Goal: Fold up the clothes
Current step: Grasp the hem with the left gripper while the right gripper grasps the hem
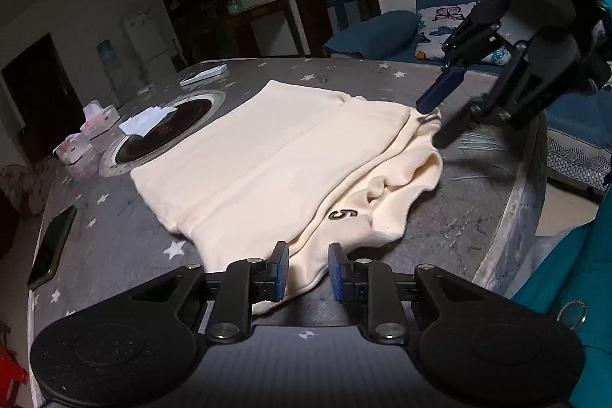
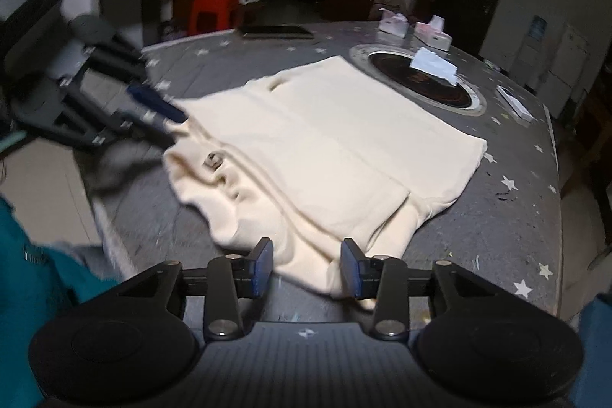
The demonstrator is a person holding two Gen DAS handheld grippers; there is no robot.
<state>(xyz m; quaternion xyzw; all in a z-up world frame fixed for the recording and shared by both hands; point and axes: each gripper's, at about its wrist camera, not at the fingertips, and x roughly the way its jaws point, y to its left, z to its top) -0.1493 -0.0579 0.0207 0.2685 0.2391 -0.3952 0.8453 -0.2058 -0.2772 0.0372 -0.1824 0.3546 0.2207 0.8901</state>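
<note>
A cream garment point(image 1: 275, 155) lies partly folded on the grey star-patterned round table point(image 1: 114, 217); it also shows in the right wrist view point(image 2: 325, 140). A dark "5" badge point(image 1: 343, 215) sits near its bunched near end. My left gripper point(image 1: 306, 272) is open, its blue pads either side of the garment's near edge. My right gripper point(image 2: 308, 268) is open over the opposite corner of the cloth. In the left wrist view the right gripper point(image 1: 432, 121) hovers at the garment's far right edge. In the right wrist view the left gripper point(image 2: 168, 125) is at the cloth's left edge, blurred.
A round inset hotplate point(image 1: 164, 129) with white paper point(image 1: 147, 119) on it lies beyond the garment. Tissue packs point(image 1: 97, 119), a phone point(image 1: 53, 245) and a white box point(image 1: 204, 73) sit near the table's rim. A blue sofa point(image 1: 382, 33) and red stool point(image 2: 214, 10) stand beyond.
</note>
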